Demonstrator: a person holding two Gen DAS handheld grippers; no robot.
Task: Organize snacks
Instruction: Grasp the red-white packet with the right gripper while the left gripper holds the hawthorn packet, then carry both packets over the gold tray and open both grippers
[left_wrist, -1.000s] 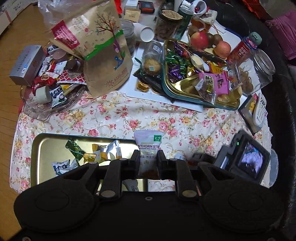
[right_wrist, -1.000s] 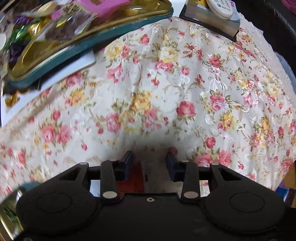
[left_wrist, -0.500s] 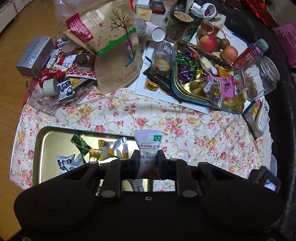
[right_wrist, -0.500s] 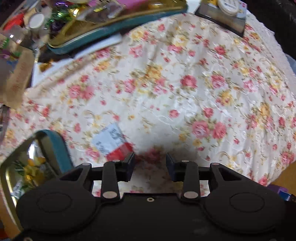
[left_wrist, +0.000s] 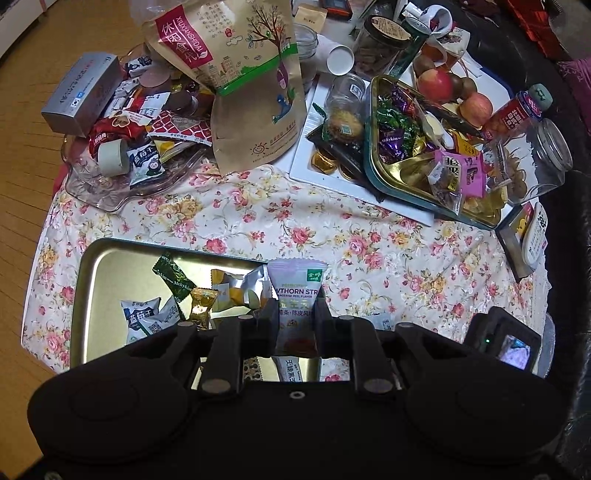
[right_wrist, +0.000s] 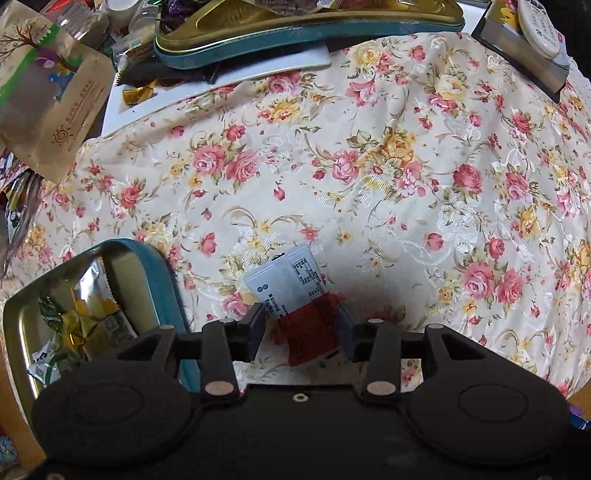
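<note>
My left gripper (left_wrist: 295, 314) is shut on a white hawthorn strip packet (left_wrist: 296, 291) and holds it upright above the right end of the empty-ish gold tin tray (left_wrist: 99, 266), which holds several wrapped candies (left_wrist: 201, 308). My right gripper (right_wrist: 301, 325) is open, its jaws either side of a red-and-white snack packet (right_wrist: 295, 291) that lies on the floral tablecloth (right_wrist: 369, 166) beside the tray's teal wall (right_wrist: 162, 269). The packet also shows faintly in the left wrist view, mostly hidden behind my fingers.
A full teal-rimmed gold tin (left_wrist: 424, 173) of candies sits at the back right on a white board. A kraft snack bag (left_wrist: 240, 74), a glass dish (left_wrist: 110, 184) of snacks, jars, apples (left_wrist: 436, 85) and a remote (left_wrist: 535, 236) crowd the table's far side.
My right gripper has swung down and left so the red-and-white packet now lies between its jaws. The left gripper has risen slightly, still holding the hawthorn packet.
</note>
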